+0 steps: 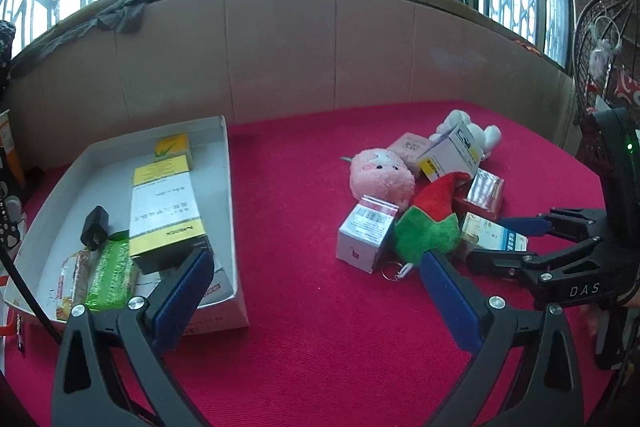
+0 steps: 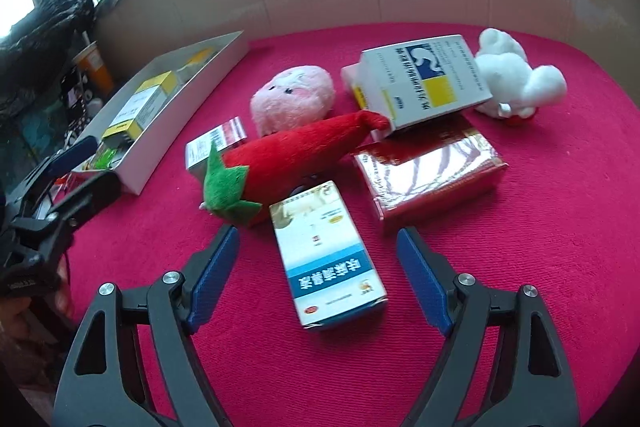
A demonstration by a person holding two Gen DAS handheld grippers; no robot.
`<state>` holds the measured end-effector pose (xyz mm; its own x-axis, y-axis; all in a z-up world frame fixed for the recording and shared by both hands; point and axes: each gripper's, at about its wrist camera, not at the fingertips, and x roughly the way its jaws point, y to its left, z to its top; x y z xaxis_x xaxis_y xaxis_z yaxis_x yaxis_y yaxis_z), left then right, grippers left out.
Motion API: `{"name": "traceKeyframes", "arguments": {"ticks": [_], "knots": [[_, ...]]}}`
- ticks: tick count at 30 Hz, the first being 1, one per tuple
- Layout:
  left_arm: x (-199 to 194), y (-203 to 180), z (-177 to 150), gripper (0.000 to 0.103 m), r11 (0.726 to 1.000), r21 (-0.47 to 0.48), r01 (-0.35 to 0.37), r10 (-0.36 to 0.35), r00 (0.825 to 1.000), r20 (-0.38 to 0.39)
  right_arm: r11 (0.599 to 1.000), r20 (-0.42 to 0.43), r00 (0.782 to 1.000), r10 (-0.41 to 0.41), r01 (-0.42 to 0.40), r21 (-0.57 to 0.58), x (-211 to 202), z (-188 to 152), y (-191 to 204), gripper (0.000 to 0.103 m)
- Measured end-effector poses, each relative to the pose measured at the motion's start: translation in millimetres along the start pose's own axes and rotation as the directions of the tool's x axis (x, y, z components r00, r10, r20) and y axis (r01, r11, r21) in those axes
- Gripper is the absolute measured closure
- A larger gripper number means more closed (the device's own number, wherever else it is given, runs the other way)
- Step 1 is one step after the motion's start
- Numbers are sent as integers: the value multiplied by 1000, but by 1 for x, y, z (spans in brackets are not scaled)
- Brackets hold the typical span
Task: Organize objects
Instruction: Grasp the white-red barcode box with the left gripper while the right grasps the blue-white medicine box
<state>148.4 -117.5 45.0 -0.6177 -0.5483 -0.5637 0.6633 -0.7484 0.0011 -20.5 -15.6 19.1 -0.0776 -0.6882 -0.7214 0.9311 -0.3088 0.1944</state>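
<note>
Okay, right gripper point(image 2: 316, 267) is spread wide around the blue-white box point(image 2: 326, 255), pads not touching yet. Box lies at 6 o'clock of the chili plush point(image 2: 288, 155). Centre first, then squeeze. Left gripper point(image 1: 316, 283) gapes empty, white tray point(image 1: 228, 163) at 10 o'clock.

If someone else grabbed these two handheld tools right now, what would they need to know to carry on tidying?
Right gripper: open, its fingers either side of the blue-and-white box, not squeezing it.
Left gripper: open, empty, over the red cloth beside the tray.
Done: the tray already holds a tall yellow-and-white box, a small yellow box, a black plug and green packets.
Left: the chilli toy, pink toy, white toy, shiny red box and other boxes remain in the pile.
</note>
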Motion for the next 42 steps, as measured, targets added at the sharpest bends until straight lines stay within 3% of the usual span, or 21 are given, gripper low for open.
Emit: {"name": "traceKeyframes", "arguments": {"ticks": [5,8,14,22,28,34,35,36,37,38,42], "knots": [[22,-10,2,0,996,53,66,-61,994,-92,1000,-31,1000,-6,6,-14,5,-2,2,35],[34,-16,10,0,993,103,62,-52,994,-99,999,-36,999,-22,21,-29,7,-2,6,35],[59,-17,18,0,981,140,135,-112,980,-164,999,-38,999,-26,25,-33,8,-1,5,37],[67,-9,22,0,984,116,133,-111,977,-181,999,-28,998,-48,48,5,4,-2,-6,63],[72,-40,19,3,964,173,202,-163,964,-212,995,-26,995,-98,98,-16,4,-1,-2,64],[69,-19,22,4,982,65,178,-164,970,-178,997,-20,996,-82,82,12,2,-1,-9,64],[70,-18,22,14,983,57,175,-162,969,-184,997,-19,997,-80,80,14,2,0,-9,64],[73,-18,21,36,985,64,163,-148,969,-200,997,-19,997,-77,78,16,2,-1,-10,64],[77,-20,20,47,987,78,143,-123,968,-219,997,-18,997,-76,76,18,2,-1,-10,64],[82,-22,19,66,988,90,126,-102,965,-242,997,-18,997,-75,75,18,2,-1,-11,64],[86,-22,18,68,986,86,141,-114,958,-263,997,-18,997,-73,73,16,0,-3,-13,64]]}}
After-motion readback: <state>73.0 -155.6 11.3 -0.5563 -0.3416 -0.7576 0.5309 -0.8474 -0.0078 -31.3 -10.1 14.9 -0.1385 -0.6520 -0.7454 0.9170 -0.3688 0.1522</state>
